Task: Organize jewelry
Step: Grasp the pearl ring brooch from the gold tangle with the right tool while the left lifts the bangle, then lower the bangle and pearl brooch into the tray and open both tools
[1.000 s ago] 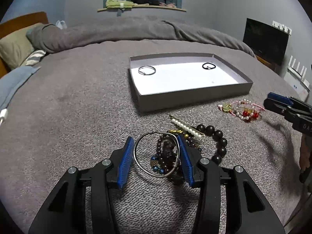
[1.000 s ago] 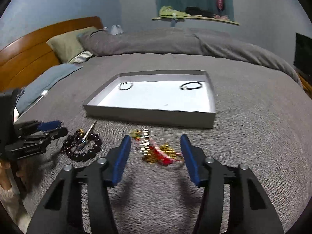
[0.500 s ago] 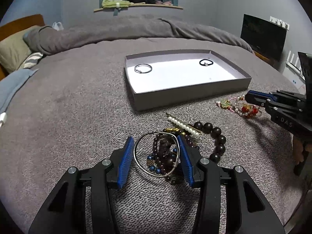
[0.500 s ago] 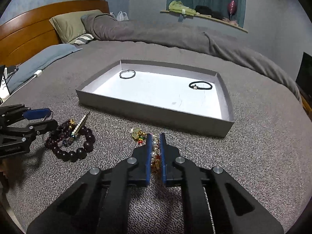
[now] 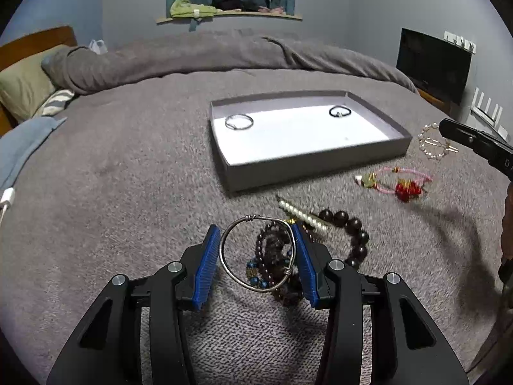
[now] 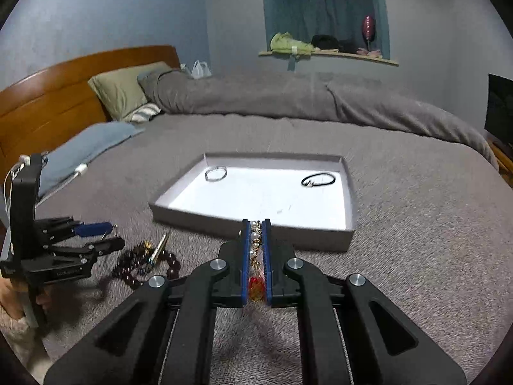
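Note:
My left gripper [image 5: 256, 234] is shut on a silver bangle [image 5: 256, 253], held between its blue pads above a heap of dark bead bracelets [image 5: 349, 234] and a pearl hair clip [image 5: 303, 215]. My right gripper [image 6: 256, 224] is shut on a pearl bracelet [image 6: 255, 235], lifted off the bed; it also shows in the left wrist view [image 5: 433, 142]. A pink cord bracelet with red charm [image 5: 400, 184] lies on the bedspread. The grey tray [image 5: 317, 163] holds a silver ring [image 5: 239, 122] and a black hair tie [image 5: 340, 112].
The tray [image 6: 250, 231] lies mid-bed on a grey bedspread, just beyond my right gripper. Pillows [image 6: 121, 89] and a wooden headboard [image 6: 48, 106] are at the left. A rolled grey duvet [image 5: 208, 54] lies behind. A black screen [image 5: 433, 64] stands at the right.
My right gripper closed on the pearl bracelet and lifted it off the bed, leaving the pink cord bracelet behind. My left gripper stayed on the silver bangle, raised slightly.

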`<state>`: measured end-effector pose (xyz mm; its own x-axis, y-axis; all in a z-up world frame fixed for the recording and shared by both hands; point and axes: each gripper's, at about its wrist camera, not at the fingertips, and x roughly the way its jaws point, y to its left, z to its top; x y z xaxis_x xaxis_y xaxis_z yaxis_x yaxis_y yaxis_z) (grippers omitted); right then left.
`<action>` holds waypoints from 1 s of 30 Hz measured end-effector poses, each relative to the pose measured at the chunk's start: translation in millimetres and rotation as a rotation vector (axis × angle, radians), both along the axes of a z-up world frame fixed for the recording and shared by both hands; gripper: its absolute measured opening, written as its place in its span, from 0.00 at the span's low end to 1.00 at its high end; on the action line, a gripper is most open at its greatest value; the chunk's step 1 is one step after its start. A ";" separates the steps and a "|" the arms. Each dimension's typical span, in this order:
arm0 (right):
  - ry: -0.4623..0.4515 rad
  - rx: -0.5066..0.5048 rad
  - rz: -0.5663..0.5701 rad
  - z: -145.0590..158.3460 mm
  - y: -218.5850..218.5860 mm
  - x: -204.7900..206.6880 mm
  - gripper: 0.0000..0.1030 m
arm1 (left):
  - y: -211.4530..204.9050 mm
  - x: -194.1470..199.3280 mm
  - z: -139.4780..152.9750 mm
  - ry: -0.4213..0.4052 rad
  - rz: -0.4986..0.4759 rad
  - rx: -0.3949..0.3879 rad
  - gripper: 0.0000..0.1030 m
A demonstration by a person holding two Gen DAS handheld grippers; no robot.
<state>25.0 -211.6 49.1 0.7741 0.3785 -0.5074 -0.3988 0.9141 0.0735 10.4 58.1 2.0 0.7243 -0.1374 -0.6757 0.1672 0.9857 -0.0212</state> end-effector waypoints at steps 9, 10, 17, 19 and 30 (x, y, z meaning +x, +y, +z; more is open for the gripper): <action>-0.022 0.004 -0.063 21.4 -20.2 44.6 0.07 | -3.7 29.5 41.8 -0.054 -0.003 0.060 0.46; -0.030 0.005 -0.071 23.5 -22.4 49.9 0.07 | -4.8 34.0 46.7 -0.064 -0.005 0.067 0.46; 0.002 0.083 -0.128 14.9 -35.9 102.3 0.07 | -13.7 93.0 55.8 -0.062 -0.011 0.036 0.46; 0.036 0.095 -0.127 4.1 -34.4 116.0 0.07 | -17.2 110.1 48.8 -0.037 -0.014 0.016 0.46; 0.170 0.036 -0.079 -41.9 -21.0 139.2 0.07 | -30.2 145.9 -8.6 0.074 -0.019 0.065 0.46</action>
